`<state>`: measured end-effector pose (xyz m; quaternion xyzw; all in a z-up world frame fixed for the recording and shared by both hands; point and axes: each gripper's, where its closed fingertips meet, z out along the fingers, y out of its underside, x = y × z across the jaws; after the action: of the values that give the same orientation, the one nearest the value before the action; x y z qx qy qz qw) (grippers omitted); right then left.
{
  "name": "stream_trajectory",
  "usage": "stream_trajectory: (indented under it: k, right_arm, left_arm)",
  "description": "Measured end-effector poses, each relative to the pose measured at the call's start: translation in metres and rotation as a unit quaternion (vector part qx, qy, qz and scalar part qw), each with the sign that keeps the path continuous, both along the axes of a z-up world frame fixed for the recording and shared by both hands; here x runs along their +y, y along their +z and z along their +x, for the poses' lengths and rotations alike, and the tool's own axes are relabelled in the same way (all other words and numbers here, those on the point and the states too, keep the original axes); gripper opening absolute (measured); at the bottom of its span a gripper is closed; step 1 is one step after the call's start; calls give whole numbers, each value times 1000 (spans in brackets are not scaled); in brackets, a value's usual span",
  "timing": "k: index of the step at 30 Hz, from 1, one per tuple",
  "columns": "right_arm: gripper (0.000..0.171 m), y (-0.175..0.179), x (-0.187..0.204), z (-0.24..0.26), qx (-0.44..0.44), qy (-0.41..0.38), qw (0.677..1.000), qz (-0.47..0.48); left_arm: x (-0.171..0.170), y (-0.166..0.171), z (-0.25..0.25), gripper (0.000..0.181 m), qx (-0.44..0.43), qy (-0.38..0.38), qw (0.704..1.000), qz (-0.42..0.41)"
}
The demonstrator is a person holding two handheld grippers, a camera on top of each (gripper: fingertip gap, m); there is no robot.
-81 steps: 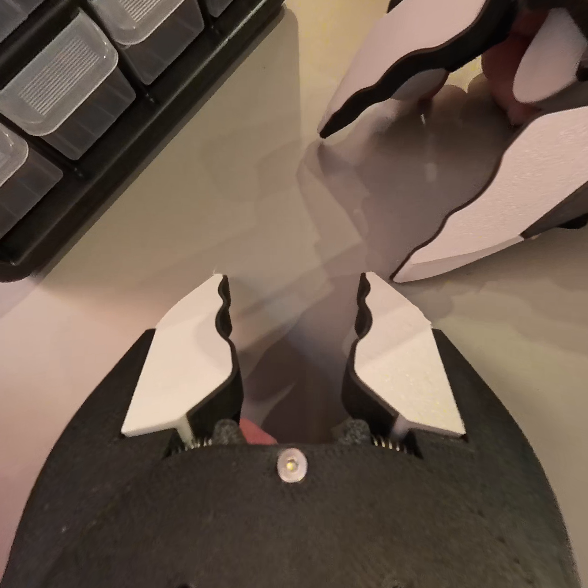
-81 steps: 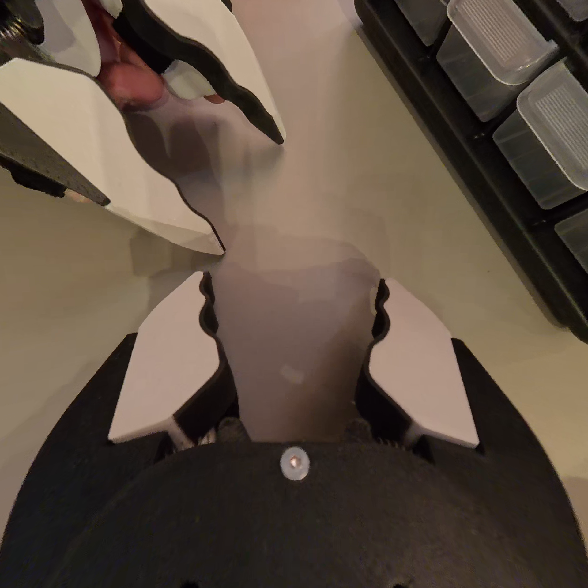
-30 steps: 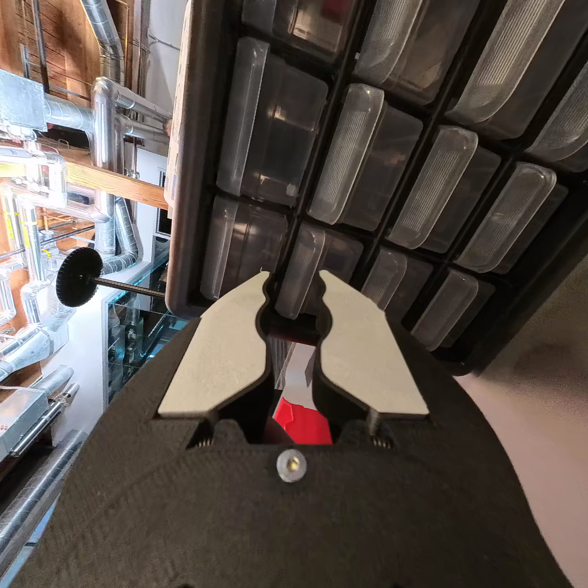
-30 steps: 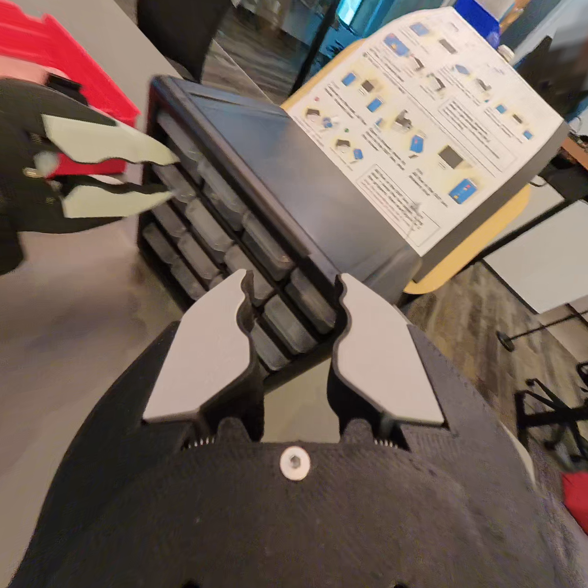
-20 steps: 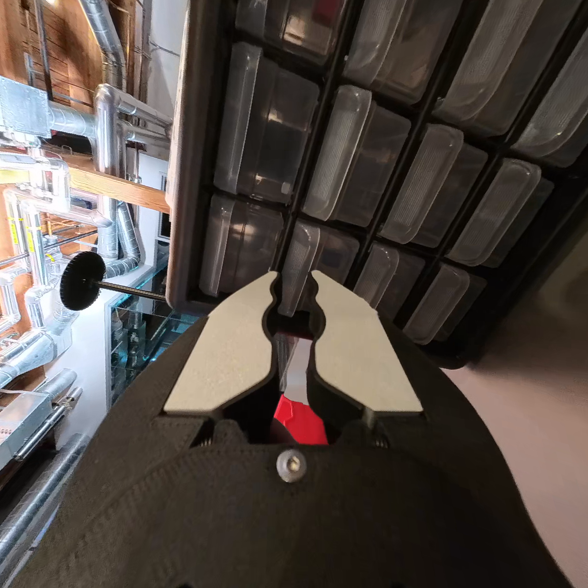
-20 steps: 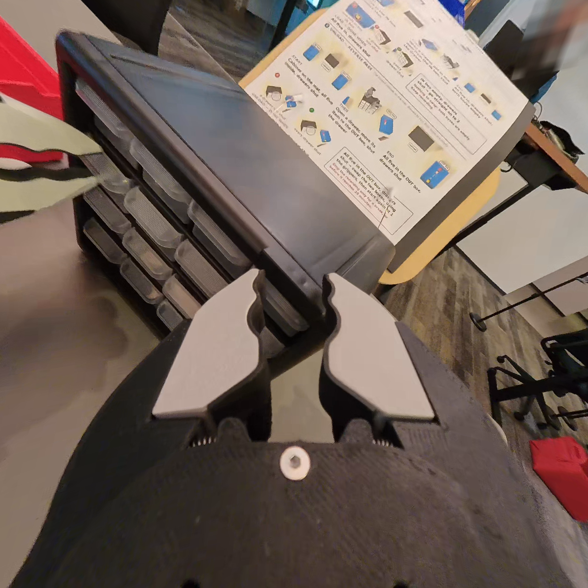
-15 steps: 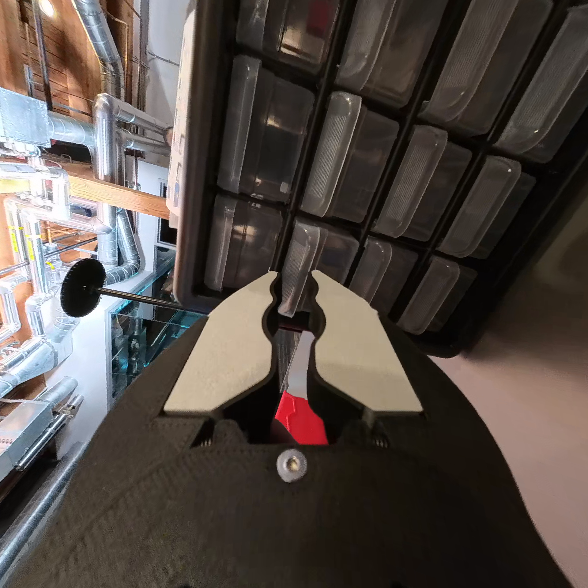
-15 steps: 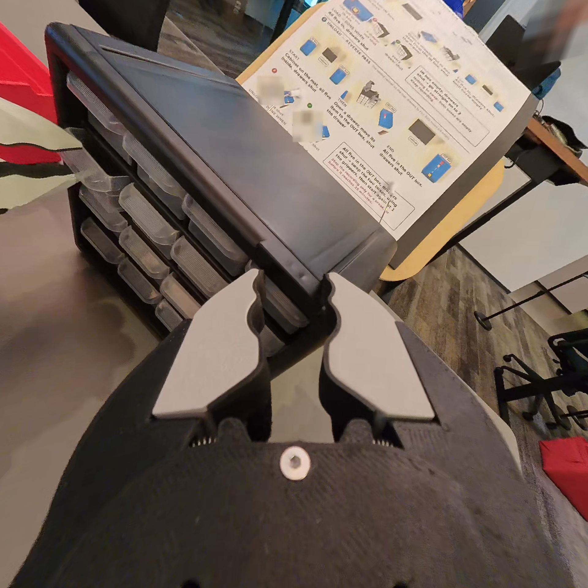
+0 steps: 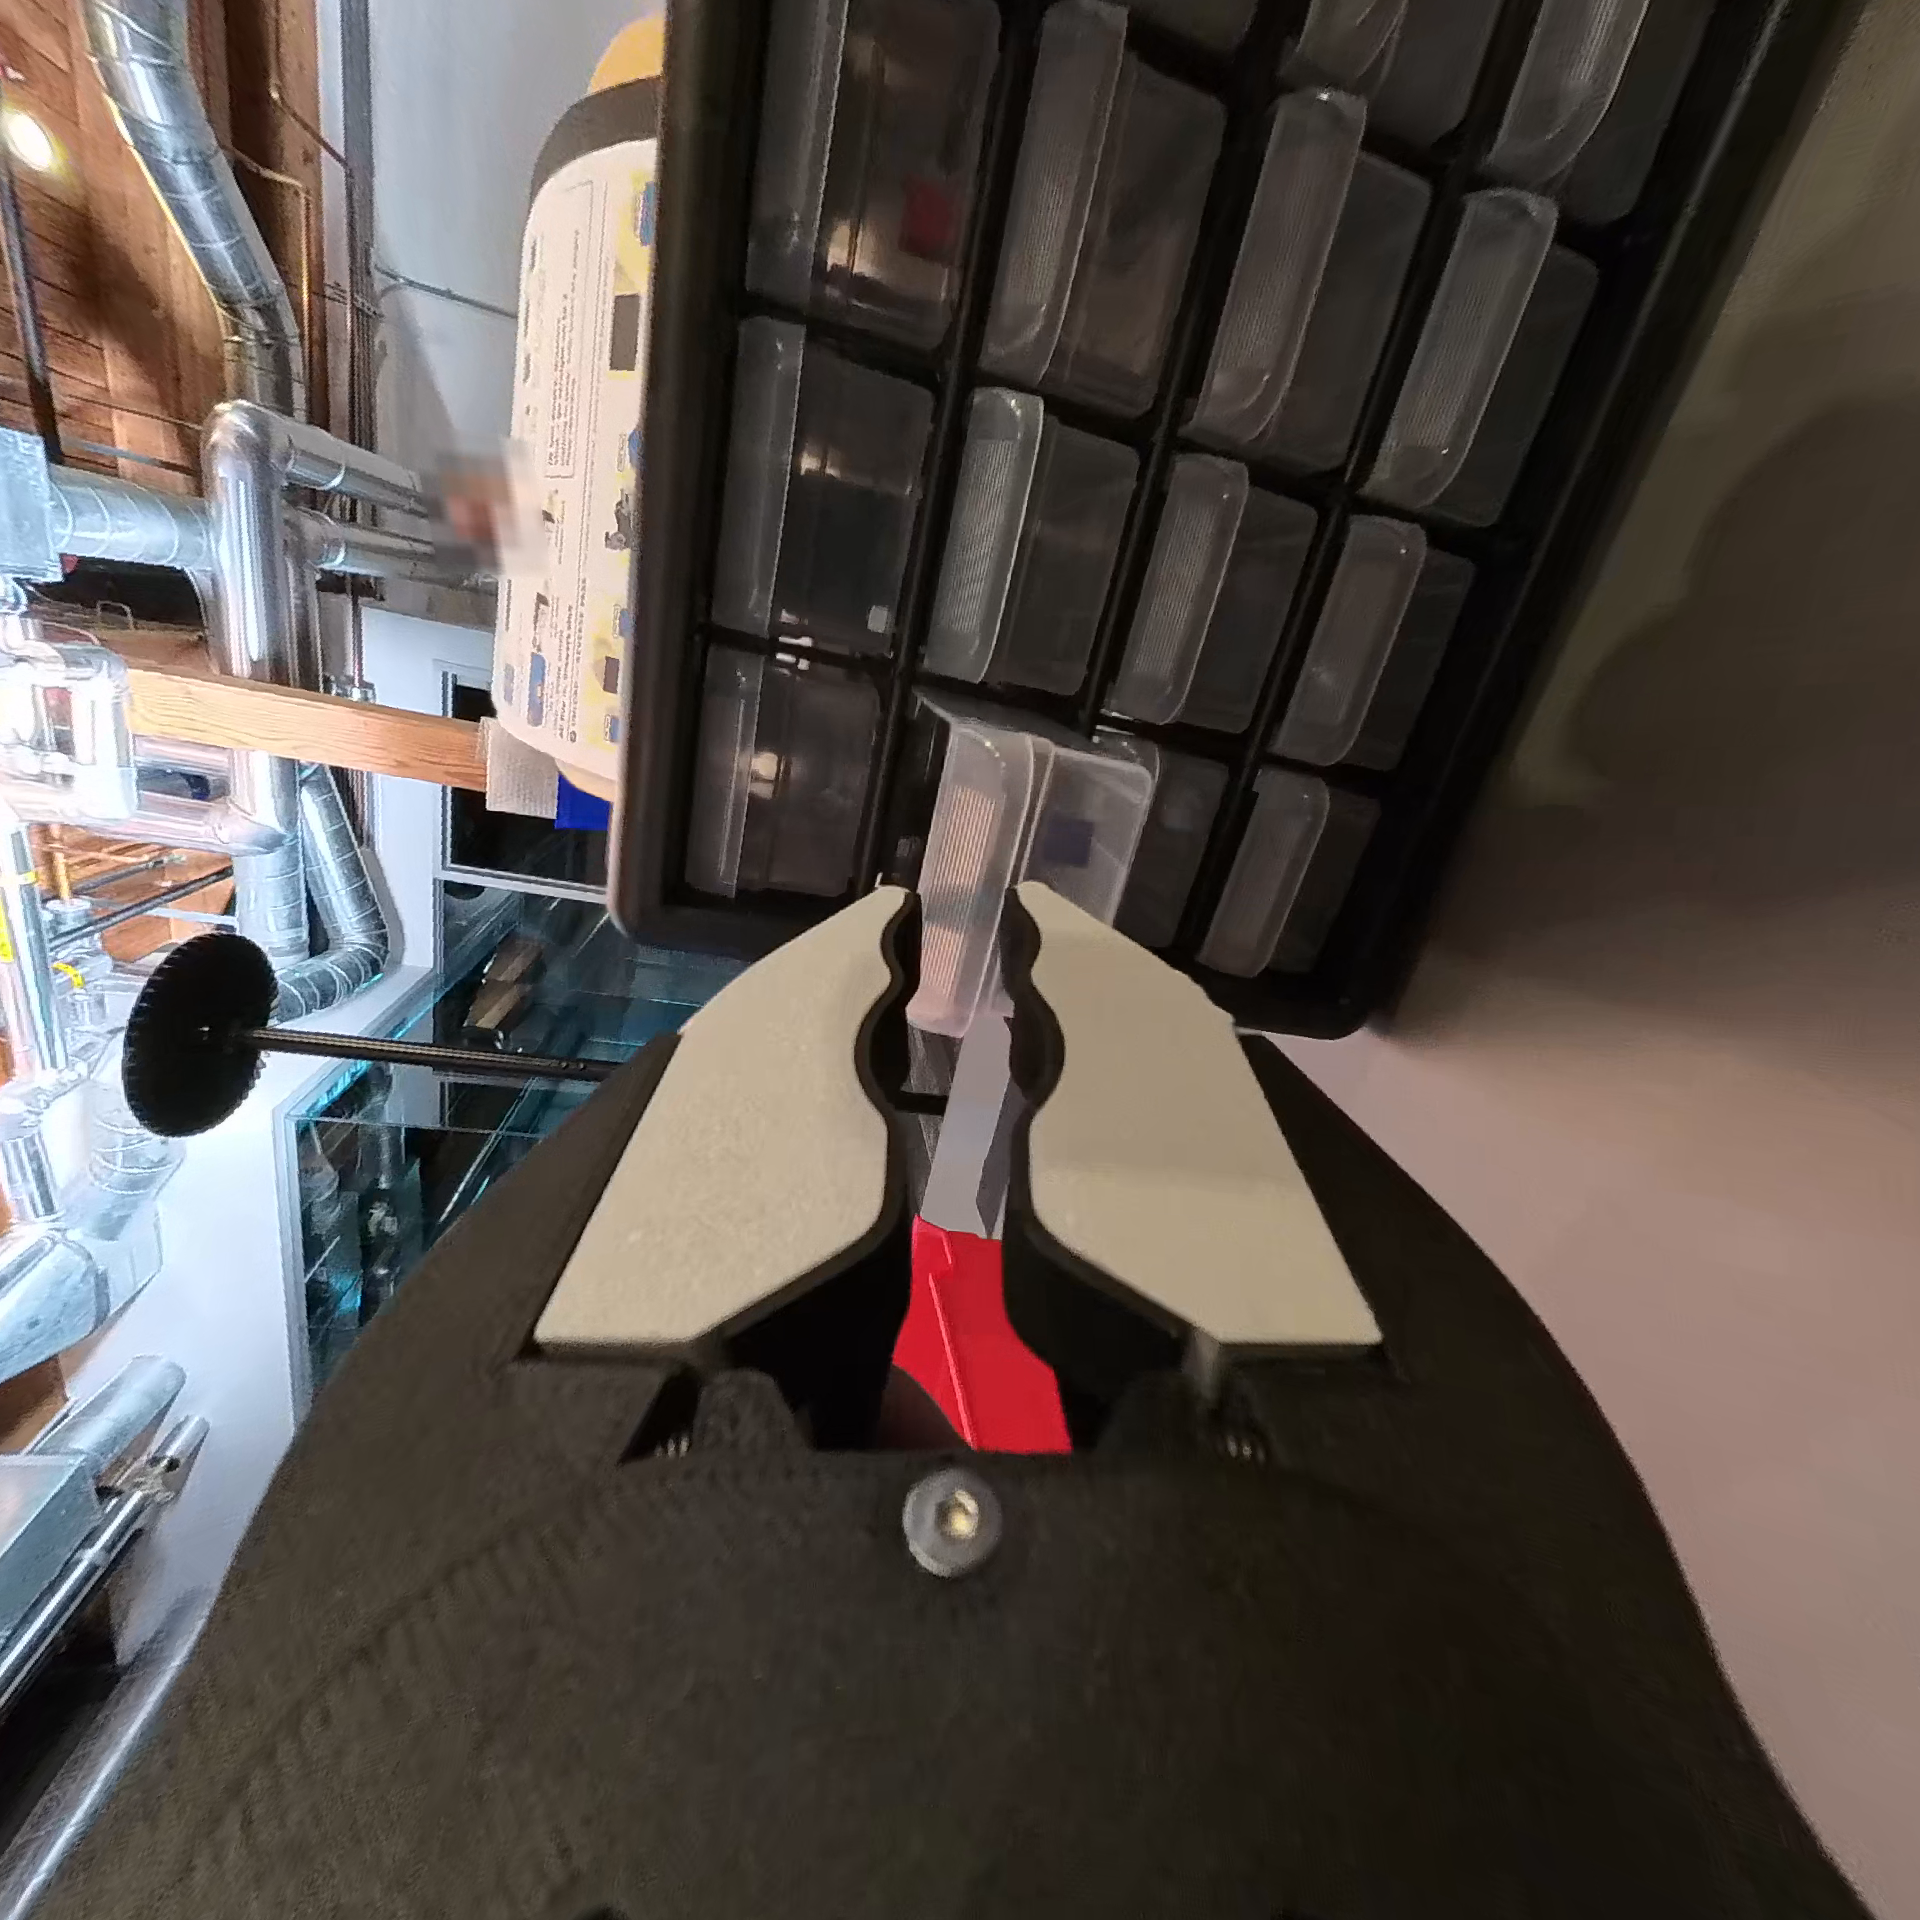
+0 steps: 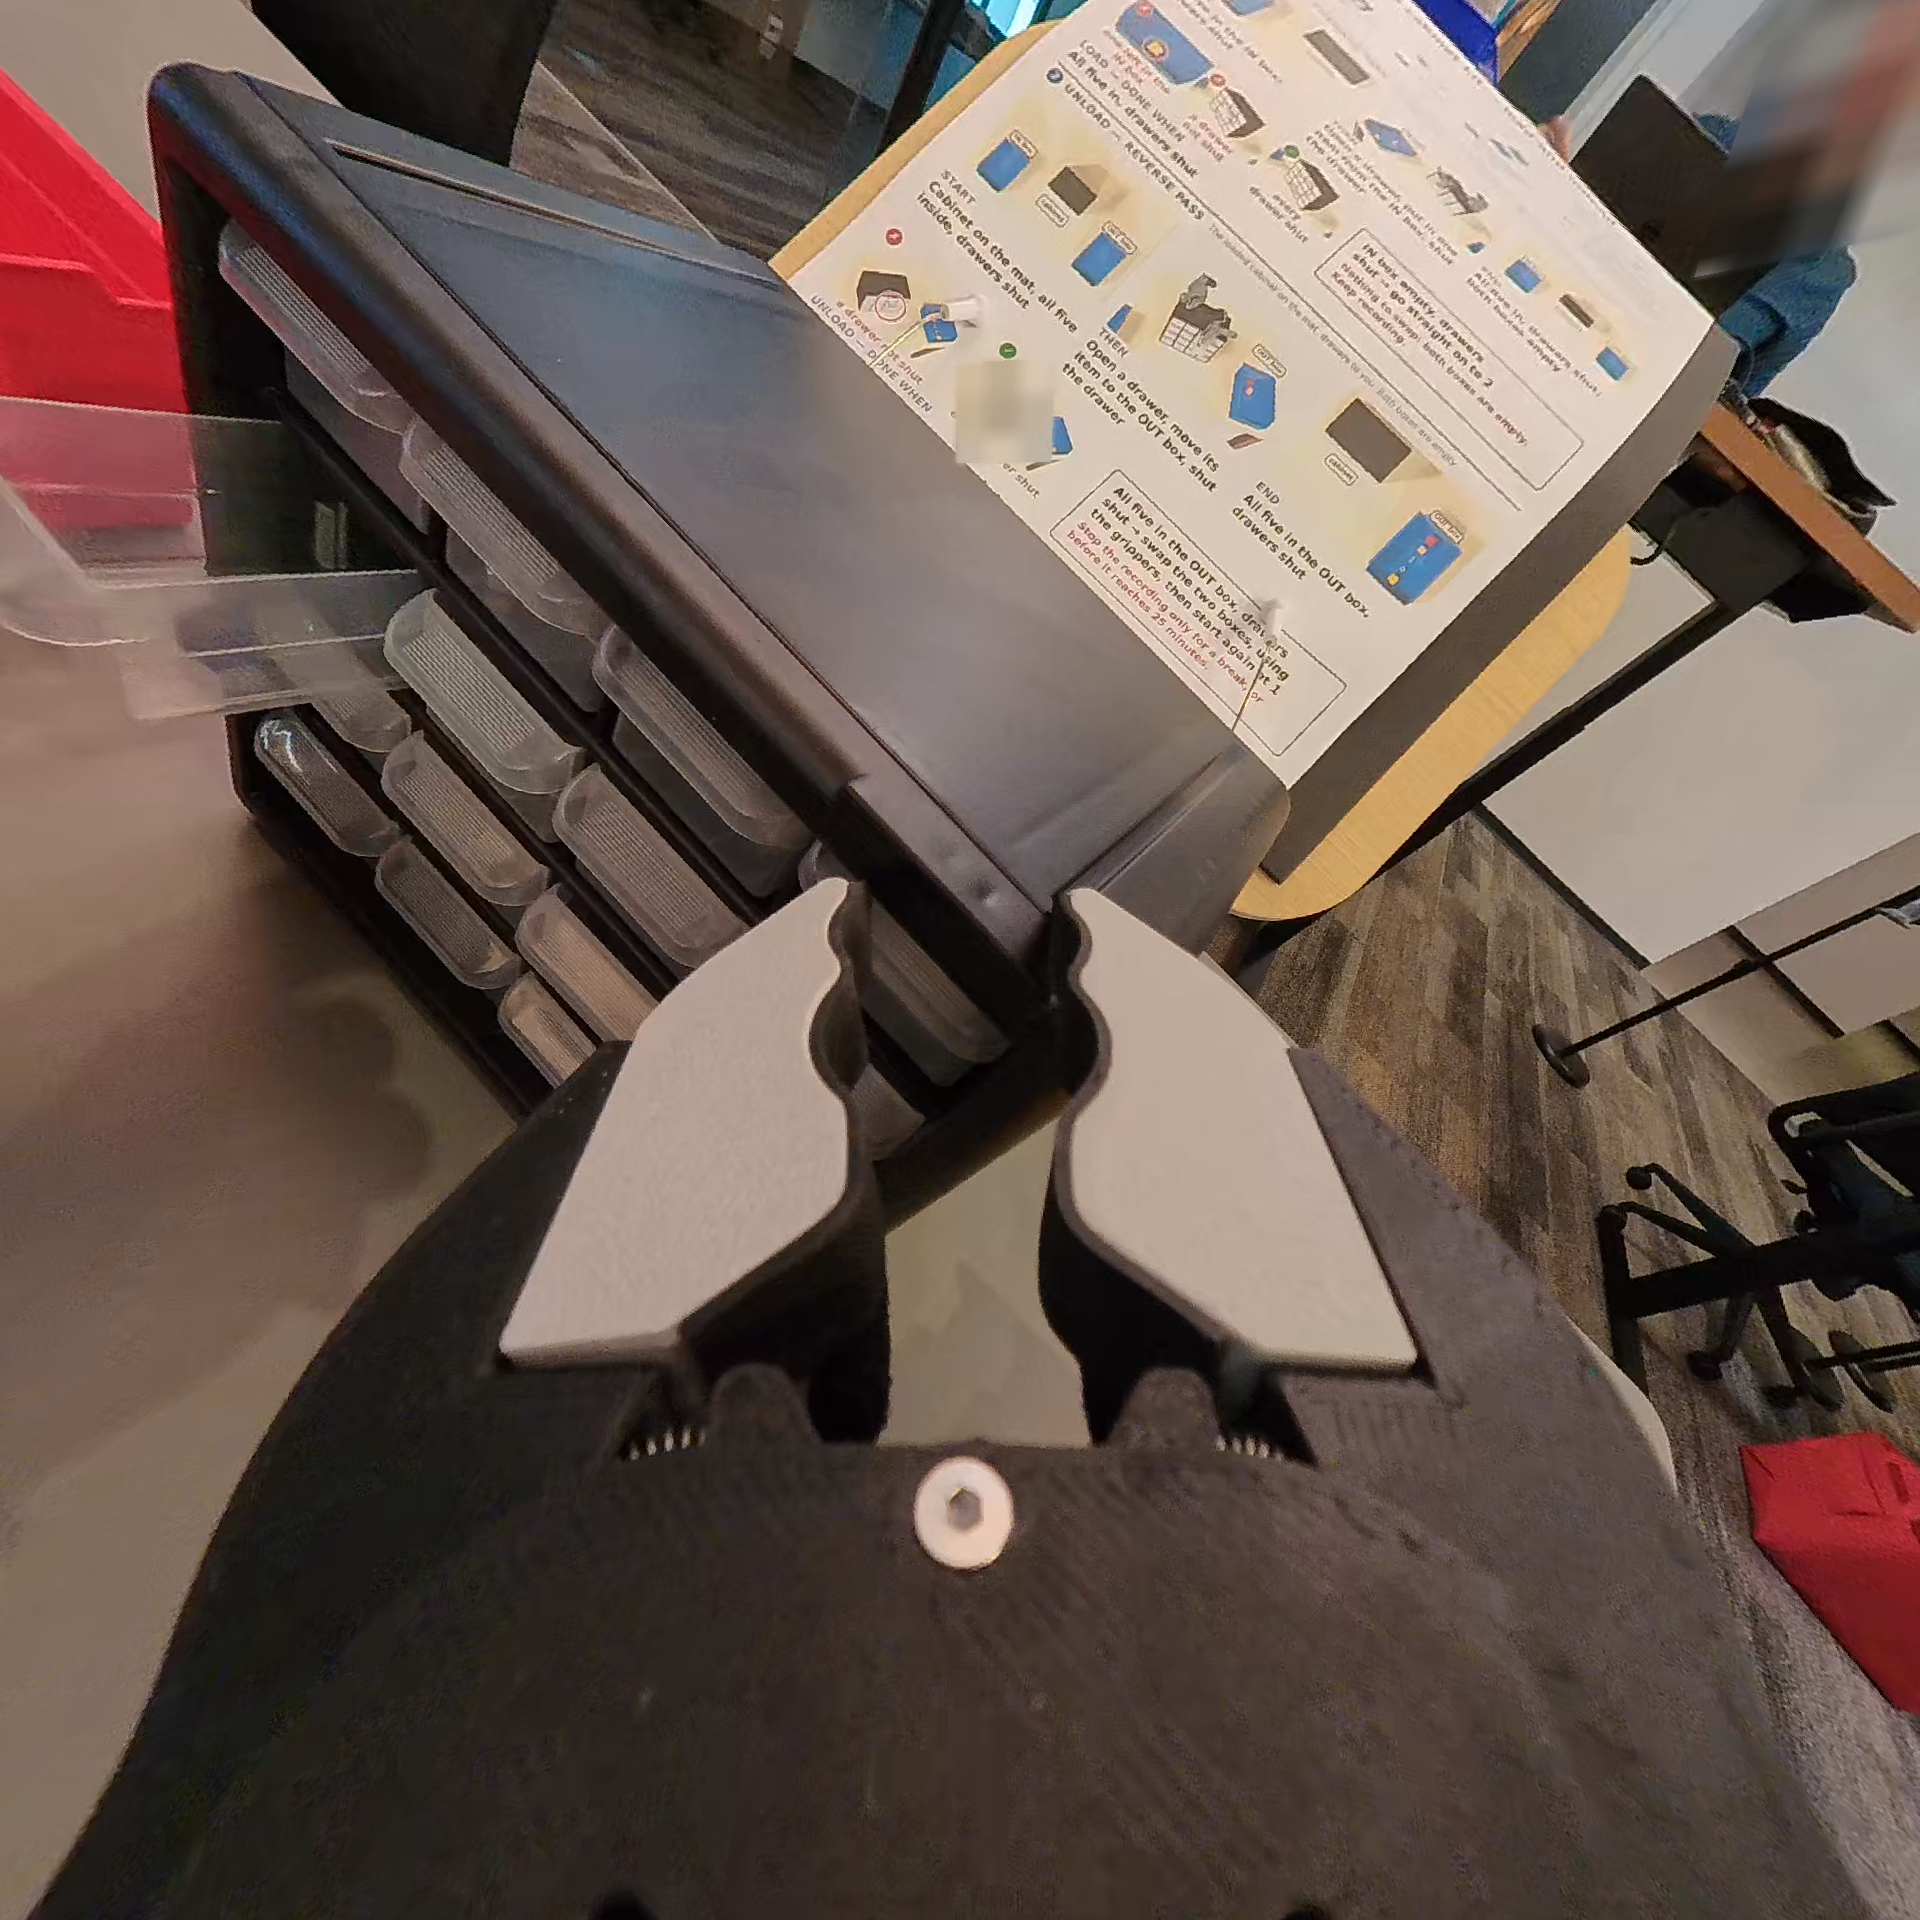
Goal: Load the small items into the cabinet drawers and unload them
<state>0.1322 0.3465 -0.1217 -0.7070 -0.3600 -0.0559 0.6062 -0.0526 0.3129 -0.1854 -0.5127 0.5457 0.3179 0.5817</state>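
A black cabinet [image 9: 665,520] of small clear drawers stands on the table; the view is rolled sideways. My left gripper [image 9: 961,935] is shut on the handle of one clear drawer [image 9: 1049,800], which is pulled partly out. A small dark blue item [image 9: 1070,836] shows inside it. A red item [image 9: 925,223] sits in another, closed drawer. In the right wrist view the pulled-out drawer [image 10: 208,582] sticks out at the left, blurred. My right gripper [image 10: 956,935] is closed on the near top front corner of the cabinet [image 10: 779,499].
A red bin [image 10: 62,281] stands beside the cabinet's far end and shows between my left fingers [image 9: 977,1340]. An instruction sheet [image 10: 1247,364] leans behind the cabinet. The grey table [image 10: 156,1039] lies in front. A red box [image 10: 1839,1548] and chair bases are on the floor. Some 20 centimeters of space lies between my two pairs of fingers.
My left gripper closed on the drawer handle and pulled the drawer out. My right gripper moved in, narrowed and took hold of the cabinet's corner.
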Motion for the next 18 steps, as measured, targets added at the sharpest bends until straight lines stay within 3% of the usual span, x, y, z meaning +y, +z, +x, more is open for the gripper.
stream_trajectory:
  k: [15, 18]
  right_arm:
    - [32, 0, 0, 0, -1, 3, 1000, 2]
    - [33, 0, 0, 0, -2, 3, 1000, 2]
  left_arm:
    - [-31, -6, 5, 15, 5, -36, 999, -13]
    - [-35, -7, 8, 27, -11, -56, 998, -32]
